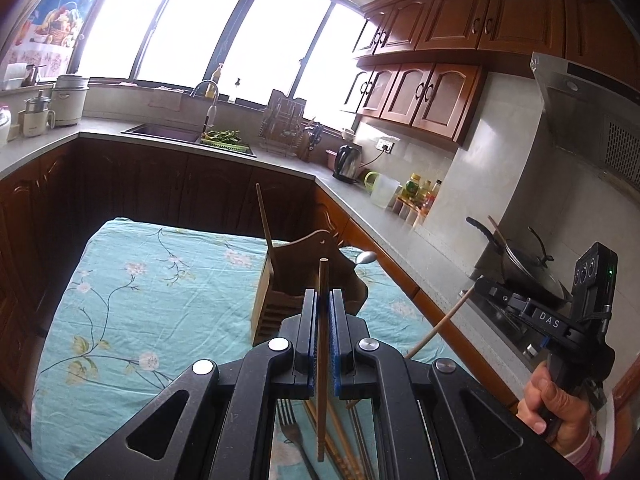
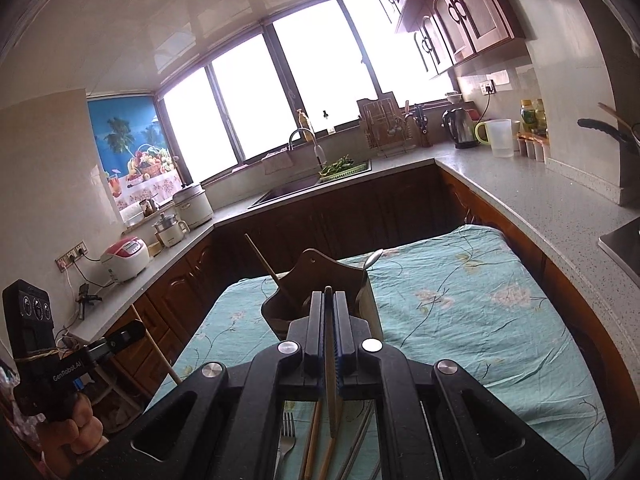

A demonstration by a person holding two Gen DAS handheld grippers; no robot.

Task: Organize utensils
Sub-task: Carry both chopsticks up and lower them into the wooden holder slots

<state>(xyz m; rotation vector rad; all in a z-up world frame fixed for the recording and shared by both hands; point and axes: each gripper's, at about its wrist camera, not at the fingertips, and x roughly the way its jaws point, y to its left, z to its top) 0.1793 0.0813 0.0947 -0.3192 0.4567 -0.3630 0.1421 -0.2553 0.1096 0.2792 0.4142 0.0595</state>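
Chopsticks: the left gripper (image 1: 324, 300) pinches one wooden chopstick (image 1: 322, 320), and the right gripper (image 2: 329, 304) pinches another (image 2: 329, 360), both raised just short of the wooden utensil holder (image 1: 304, 280) on the floral cloth (image 1: 160, 280). Either slim stick could pivot between the pads, miss the compartment, or tip the holder.

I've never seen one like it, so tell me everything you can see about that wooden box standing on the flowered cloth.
The wooden utensil holder looks like dark-stained wood or bamboo, with a slatted front, a raised, curved back panel pierced by a small hanging hole, and what seem to be separate compartments. It stands upright on the teal floral cloth, beyond both grippers. A single chopstick leans out of its left side and a metal spoon pokes up at its right. Neither gripper touches it.
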